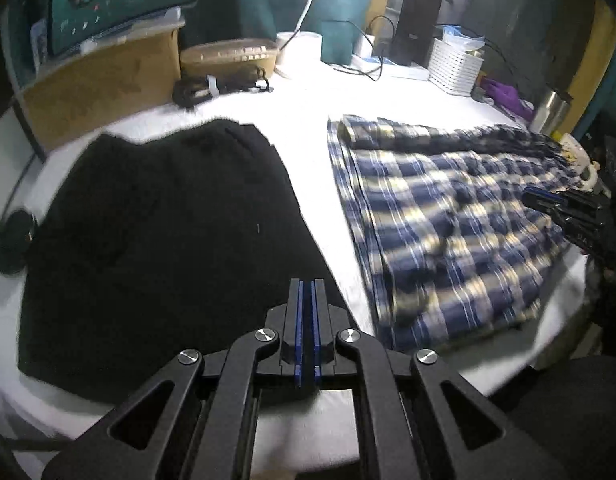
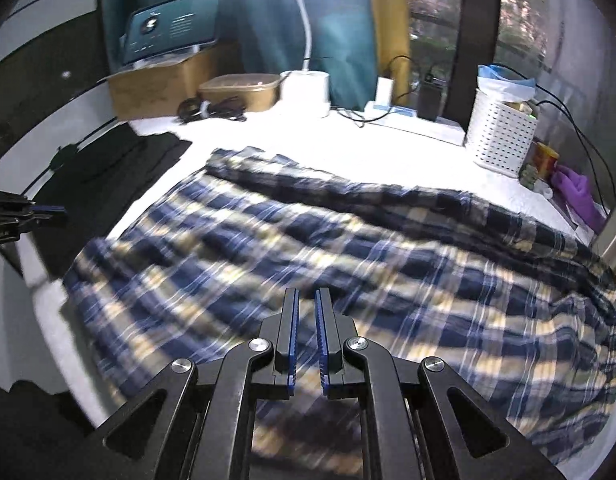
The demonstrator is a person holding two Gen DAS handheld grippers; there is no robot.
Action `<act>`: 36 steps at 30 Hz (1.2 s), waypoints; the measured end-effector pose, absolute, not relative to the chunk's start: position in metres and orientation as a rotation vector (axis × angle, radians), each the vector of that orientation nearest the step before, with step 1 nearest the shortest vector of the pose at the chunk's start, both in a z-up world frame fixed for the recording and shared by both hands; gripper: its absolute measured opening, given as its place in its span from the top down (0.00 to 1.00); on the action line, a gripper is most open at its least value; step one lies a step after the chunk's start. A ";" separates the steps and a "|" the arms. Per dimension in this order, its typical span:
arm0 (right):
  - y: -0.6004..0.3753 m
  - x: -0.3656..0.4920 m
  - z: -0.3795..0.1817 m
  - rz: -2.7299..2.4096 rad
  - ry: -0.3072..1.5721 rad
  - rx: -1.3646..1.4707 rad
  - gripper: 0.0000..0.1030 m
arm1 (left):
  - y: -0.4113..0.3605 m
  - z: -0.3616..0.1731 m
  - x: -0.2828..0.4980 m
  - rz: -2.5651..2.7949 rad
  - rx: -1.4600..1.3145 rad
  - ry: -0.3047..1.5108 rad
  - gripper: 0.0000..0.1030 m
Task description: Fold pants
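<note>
On white table (image 1: 299, 128): plaid pants (image 1: 448, 220) spread flat at right, black garment (image 1: 155, 232) at left | left gripper (image 1: 307, 284) closed, empty, above black garment | right gripper (image 2: 306, 294) closed, empty, above plaid pants.

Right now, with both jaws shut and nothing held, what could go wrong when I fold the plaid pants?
1. The plaid pants lie bunched and wrinkled, so a fold could set crooked.
2. Their far end lies close to a steel bottle and a white basket; pulling the cloth might tip them.
3. The black garment lies right beside the pants, under the left gripper; it could be caught by mistake.
</note>
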State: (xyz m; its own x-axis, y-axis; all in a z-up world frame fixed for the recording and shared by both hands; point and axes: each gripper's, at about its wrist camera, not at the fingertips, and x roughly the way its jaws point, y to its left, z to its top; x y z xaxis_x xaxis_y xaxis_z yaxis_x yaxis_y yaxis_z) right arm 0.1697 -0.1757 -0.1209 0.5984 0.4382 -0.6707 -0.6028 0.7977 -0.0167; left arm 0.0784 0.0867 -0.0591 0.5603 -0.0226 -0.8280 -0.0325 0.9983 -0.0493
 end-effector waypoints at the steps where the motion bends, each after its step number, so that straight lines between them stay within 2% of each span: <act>1: -0.177 0.175 -0.120 0.604 0.703 -0.248 0.89 | 0.085 -0.058 0.085 0.000 -0.053 0.974 0.97; 2: -0.178 0.179 -0.119 0.597 0.703 -0.242 0.78 | 0.082 -0.057 0.095 -0.004 -0.041 0.974 0.97; 3: -0.179 0.184 -0.118 0.589 0.704 -0.234 0.47 | 0.079 -0.056 0.103 -0.008 -0.026 0.974 0.97; 5: -0.183 0.193 -0.116 0.578 0.705 -0.210 0.04 | 0.071 -0.056 0.118 -0.026 0.003 0.967 0.97; 12: -0.194 0.219 -0.111 0.517 0.692 -0.153 0.05 | 0.042 -0.063 0.178 -0.125 0.088 0.963 0.97; 13: -0.195 0.221 -0.110 0.515 0.689 -0.151 0.07 | 0.040 -0.065 0.185 -0.133 0.095 0.970 0.97; 15: -0.195 0.227 -0.110 0.519 0.694 -0.162 0.26 | 0.035 -0.070 0.199 -0.148 0.111 0.979 0.97; 16: -0.193 0.231 -0.111 0.519 0.704 -0.173 0.28 | 0.032 -0.072 0.203 -0.155 0.116 0.982 0.96; 17: -0.192 0.234 -0.113 0.522 0.712 -0.182 0.31 | 0.030 -0.075 0.209 -0.166 0.121 0.985 0.90; 18: -0.189 0.238 -0.114 0.526 0.719 -0.191 0.36 | 0.028 -0.077 0.213 -0.175 0.122 0.986 0.73; 20: -0.184 0.244 -0.118 0.534 0.729 -0.205 0.38 | 0.025 -0.079 0.220 -0.188 0.119 0.983 0.53; 24: -0.171 0.257 -0.122 0.550 0.740 -0.231 0.43 | 0.020 -0.087 0.232 -0.202 0.141 0.993 0.53; 31: -0.142 0.281 -0.129 0.570 0.763 -0.271 0.45 | 0.024 -0.096 0.253 -0.157 0.212 0.979 0.53; 36: -0.131 0.300 -0.134 0.555 0.780 -0.264 0.44 | 0.041 -0.098 0.271 -0.126 0.164 0.976 0.53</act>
